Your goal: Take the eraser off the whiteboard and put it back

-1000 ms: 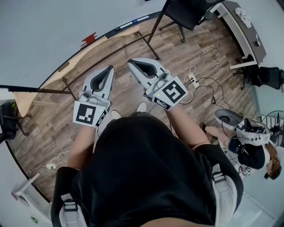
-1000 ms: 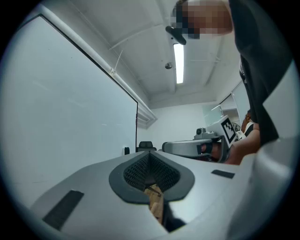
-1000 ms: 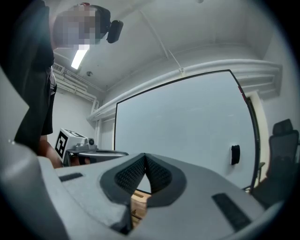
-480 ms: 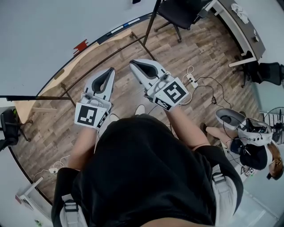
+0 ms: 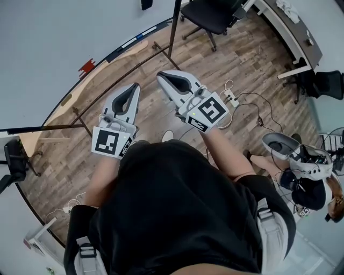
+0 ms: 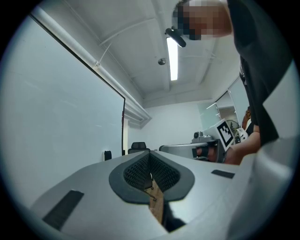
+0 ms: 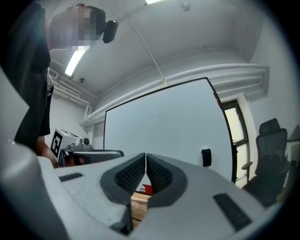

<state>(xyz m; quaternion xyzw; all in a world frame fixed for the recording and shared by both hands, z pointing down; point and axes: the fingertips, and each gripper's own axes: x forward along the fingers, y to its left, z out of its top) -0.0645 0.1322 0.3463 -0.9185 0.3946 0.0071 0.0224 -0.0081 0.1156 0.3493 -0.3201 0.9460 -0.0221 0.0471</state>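
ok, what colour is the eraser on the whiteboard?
Black. The eraser shows best in the right gripper view, stuck near the right edge of the whiteboard.

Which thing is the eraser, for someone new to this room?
Find the big whiteboard filling the wall ahead. The eraser is the small black block stuck on its face near the right edge; the red item lies lower, on the wooden ledge.

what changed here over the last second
The person has walked along the whiteboard toward the eraser, carrying both tools with them. In the head view the eraser now shows at the top edge, and the red thing on the ledge has slid down and left. Unchanged: left tool and right tool shut, empty, side by side; eraser still on the board.
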